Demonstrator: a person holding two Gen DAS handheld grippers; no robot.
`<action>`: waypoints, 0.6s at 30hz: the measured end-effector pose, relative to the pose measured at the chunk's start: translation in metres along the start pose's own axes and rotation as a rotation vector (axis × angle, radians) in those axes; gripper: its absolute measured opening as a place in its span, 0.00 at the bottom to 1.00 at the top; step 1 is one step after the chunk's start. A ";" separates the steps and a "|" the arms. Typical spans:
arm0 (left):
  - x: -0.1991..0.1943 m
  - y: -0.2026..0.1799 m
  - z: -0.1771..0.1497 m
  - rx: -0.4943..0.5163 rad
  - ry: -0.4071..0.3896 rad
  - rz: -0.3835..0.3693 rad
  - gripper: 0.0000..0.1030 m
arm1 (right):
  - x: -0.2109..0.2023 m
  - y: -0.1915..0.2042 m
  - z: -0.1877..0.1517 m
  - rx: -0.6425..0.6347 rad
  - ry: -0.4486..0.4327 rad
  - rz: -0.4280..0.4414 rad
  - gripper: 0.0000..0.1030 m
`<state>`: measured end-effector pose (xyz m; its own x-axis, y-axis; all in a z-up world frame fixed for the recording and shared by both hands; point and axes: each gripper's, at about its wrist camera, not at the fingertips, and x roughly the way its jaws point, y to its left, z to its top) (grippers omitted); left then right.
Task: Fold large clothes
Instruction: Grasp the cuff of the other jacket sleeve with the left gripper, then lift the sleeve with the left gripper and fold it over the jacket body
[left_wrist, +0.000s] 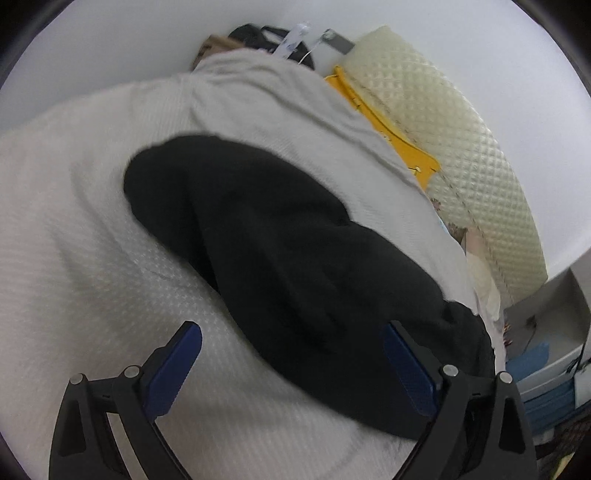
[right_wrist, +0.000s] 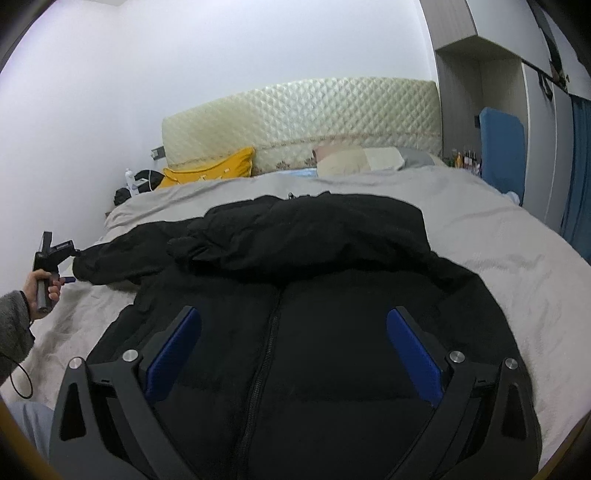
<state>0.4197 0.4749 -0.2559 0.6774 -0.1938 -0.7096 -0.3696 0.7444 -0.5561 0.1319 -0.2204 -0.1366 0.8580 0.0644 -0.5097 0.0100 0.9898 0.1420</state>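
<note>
A black padded jacket (right_wrist: 314, 295) is spread front-up on the grey bedspread (right_wrist: 480, 221) of the bed, its zip (right_wrist: 271, 321) running down the middle and the hood end lying toward the quilted headboard (right_wrist: 295, 110). One sleeve (left_wrist: 258, 229) is stretched out to the side, and the left tool (left_wrist: 291, 354) is held over it with its blue pads wide apart and nothing between them. The right tool (right_wrist: 293, 350) is likewise held wide apart above the jacket's lower body, empty. In the right wrist view the left tool is seen just beside the sleeve cuff (right_wrist: 83, 258).

The step in hand is judged to be the folding-in of that outstretched sleeve. It is best done if the cuff is pinched through both layers of the padding, so the slick, bulky cloth is not dropped, and then carried low across the chest toward the zip. The body should be pinned near the hem by the right tool while the sleeve is drawn over, since a puffy jacket is likely to slide on the bedspread.
</note>
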 end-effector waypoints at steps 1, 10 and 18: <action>0.011 0.005 0.002 -0.016 0.005 -0.006 0.94 | 0.004 0.000 -0.001 0.004 0.011 -0.003 0.97; 0.051 0.021 0.020 -0.100 -0.074 -0.088 0.79 | 0.027 -0.006 -0.003 0.068 0.068 -0.037 0.97; 0.037 0.012 0.029 -0.121 -0.145 -0.059 0.19 | 0.031 -0.007 0.000 0.051 0.074 -0.071 0.97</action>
<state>0.4584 0.4952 -0.2767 0.7814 -0.1346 -0.6094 -0.3944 0.6502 -0.6493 0.1588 -0.2255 -0.1533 0.8140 0.0056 -0.5808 0.0969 0.9846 0.1452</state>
